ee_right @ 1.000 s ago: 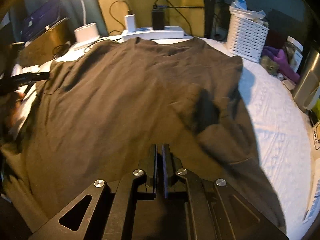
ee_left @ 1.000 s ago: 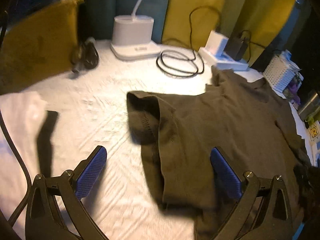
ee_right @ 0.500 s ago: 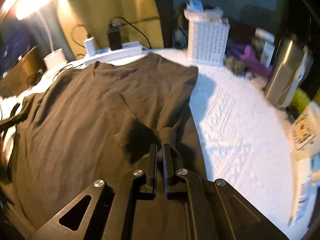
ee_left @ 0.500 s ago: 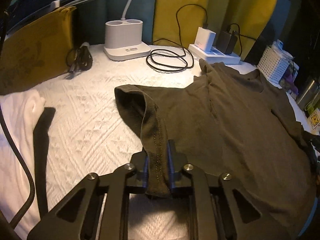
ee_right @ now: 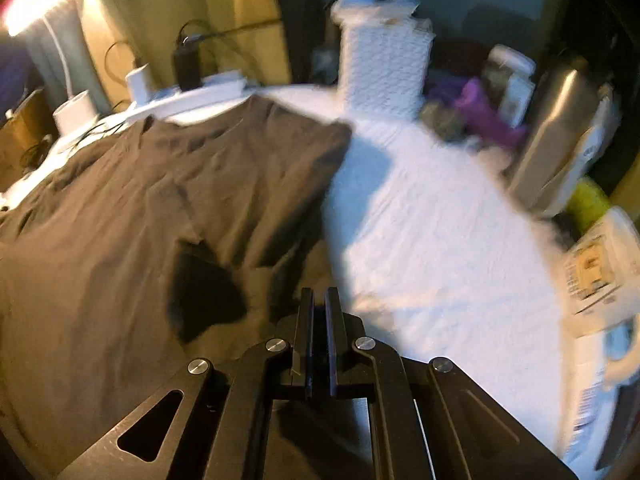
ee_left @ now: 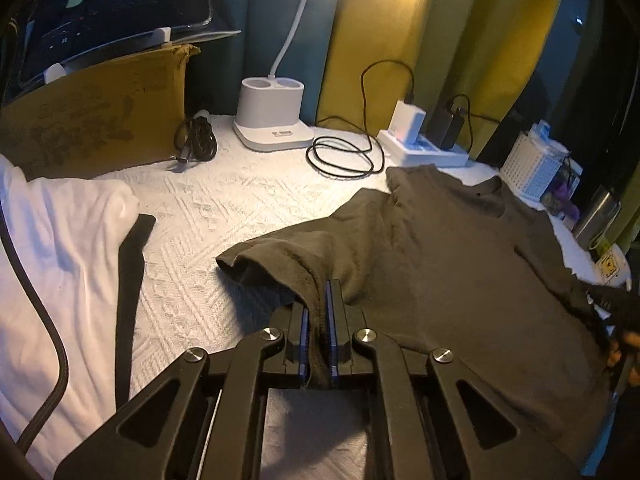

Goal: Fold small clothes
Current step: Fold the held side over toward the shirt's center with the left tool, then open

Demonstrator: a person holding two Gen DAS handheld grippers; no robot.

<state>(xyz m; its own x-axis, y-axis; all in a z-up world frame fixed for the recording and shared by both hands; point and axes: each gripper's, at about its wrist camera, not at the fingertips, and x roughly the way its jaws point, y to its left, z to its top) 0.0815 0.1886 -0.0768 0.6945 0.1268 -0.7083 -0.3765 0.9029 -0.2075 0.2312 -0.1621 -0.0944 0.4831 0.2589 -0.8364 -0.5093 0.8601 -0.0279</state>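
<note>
Left gripper [ee_left: 318, 332] has just closed and now pinches the sleeve seam of my brown shirt [ee_left: 460, 264], which lies spread on the white bed [ee_left: 224, 208]; right gripper [ee_right: 318, 340] is clamped on its opposite edge. Soft, limp cloth, best held by seams.

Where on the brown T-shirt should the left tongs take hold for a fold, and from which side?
At the side seam just below the sleeve, from the shirt's outer edge. The brown T-shirt lies flat, so only its edges offer a pinchable fold; the left tongs are already shut on that edge.
</note>
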